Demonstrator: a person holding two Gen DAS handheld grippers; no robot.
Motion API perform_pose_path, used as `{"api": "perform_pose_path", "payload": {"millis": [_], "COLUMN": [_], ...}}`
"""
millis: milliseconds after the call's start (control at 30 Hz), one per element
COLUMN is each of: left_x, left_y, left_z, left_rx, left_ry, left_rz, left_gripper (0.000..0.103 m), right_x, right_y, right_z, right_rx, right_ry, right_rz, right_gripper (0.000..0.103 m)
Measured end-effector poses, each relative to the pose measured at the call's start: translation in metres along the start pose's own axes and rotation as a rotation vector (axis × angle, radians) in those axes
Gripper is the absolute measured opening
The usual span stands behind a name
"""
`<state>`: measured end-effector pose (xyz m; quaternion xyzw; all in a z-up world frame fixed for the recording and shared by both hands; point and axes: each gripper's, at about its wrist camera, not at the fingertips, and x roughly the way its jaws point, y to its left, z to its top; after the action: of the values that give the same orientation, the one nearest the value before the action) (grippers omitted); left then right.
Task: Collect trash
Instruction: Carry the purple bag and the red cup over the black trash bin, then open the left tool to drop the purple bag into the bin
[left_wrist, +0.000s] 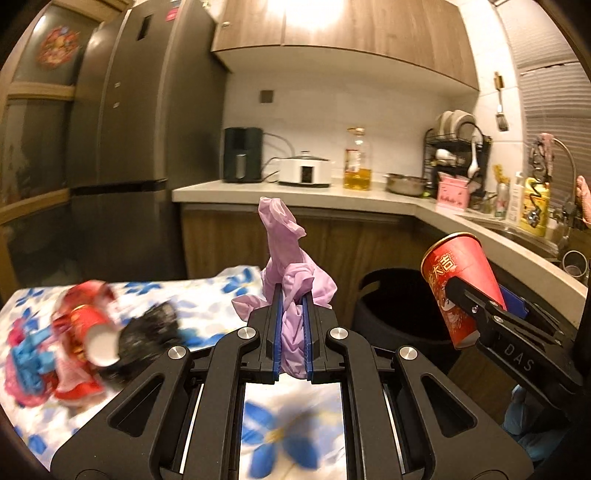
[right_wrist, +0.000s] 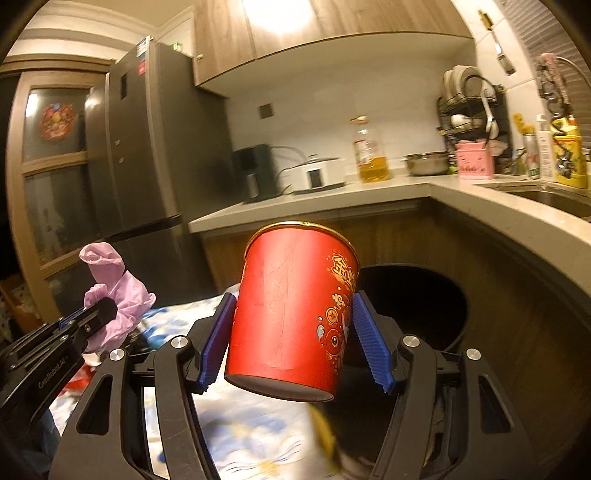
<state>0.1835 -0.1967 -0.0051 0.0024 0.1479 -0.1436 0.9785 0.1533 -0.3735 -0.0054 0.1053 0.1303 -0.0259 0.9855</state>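
My left gripper (left_wrist: 291, 306) is clamped on a crumpled pink glove (left_wrist: 291, 273); its blue pads (left_wrist: 277, 325) pinch the bunched middle, and the rest of the glove stands up above the fingertips with loose folds spilling to either side. My right gripper (right_wrist: 293, 332) holds a red paper cup (right_wrist: 291, 314) between its blue pads (right_wrist: 218, 339), jaws spread wide around the cup's body, the cup tilted with its gold rim leaning away from me and to the right.

Just beyond and below the right gripper gapes the round black trash bin (right_wrist: 447, 295), standing on the floor against the wooden base cabinets. From the left wrist view the cup (left_wrist: 461, 288) hangs to the right of the glove, beside the bin (left_wrist: 391, 306).

To the left of and below my left gripper lies a table covered with a white cloth with blue flowers (left_wrist: 207, 291). On it, blurred, sit more red cups (left_wrist: 88, 325), a black scrap (left_wrist: 147, 332) and blue and pink bits (left_wrist: 29, 358).

Farther out, a grey refrigerator (left_wrist: 125, 129) stands to the left, and the countertop (left_wrist: 295, 194) carries appliances, an oil bottle (left_wrist: 357, 162) and a dish rack (left_wrist: 458, 147).
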Motion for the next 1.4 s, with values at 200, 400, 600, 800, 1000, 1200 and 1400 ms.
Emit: {"api": "perform_pose_path", "payload": {"millis": [200, 400, 600, 800, 1000, 1200, 1400], "left_x": [0.031, 0.058, 0.084, 0.102, 0.115, 0.125, 0.132], "left_y": [-0.038, -0.074, -0.090, -0.094, -0.095, -0.099, -0.096], "left_z": [0.010, 0.013, 0.010, 0.006, 0.005, 0.000, -0.007], "left_rx": [0.015, 0.055, 0.057, 0.042, 0.029, 0.049, 0.063], "left_ry": [0.001, -0.002, 0.022, 0.041, 0.056, 0.076, 0.097], "left_rz": [-0.063, -0.112, -0.140, -0.175, -0.213, -0.242, -0.244], "left_gripper": [0.008, 0.008, 0.008, 0.008, 0.008, 0.010, 0.045], "right_x": [0.002, 0.009, 0.021, 0.030, 0.039, 0.048, 0.053], "right_y": [-0.031, -0.056, -0.068, -0.072, -0.074, -0.075, -0.074], "right_z": [0.013, 0.018, 0.021, 0.022, 0.025, 0.024, 0.023], "right_rx": [0.021, 0.045, 0.055, 0.060, 0.064, 0.060, 0.067], "right_ry": [-0.044, -0.060, -0.059, -0.053, -0.051, -0.040, -0.034], "right_rz": [-0.059, -0.091, -0.097, -0.092, -0.082, -0.077, -0.072], "right_gripper": [0.063, 0.063, 0.063, 0.063, 0.064, 0.064, 0.065]}}
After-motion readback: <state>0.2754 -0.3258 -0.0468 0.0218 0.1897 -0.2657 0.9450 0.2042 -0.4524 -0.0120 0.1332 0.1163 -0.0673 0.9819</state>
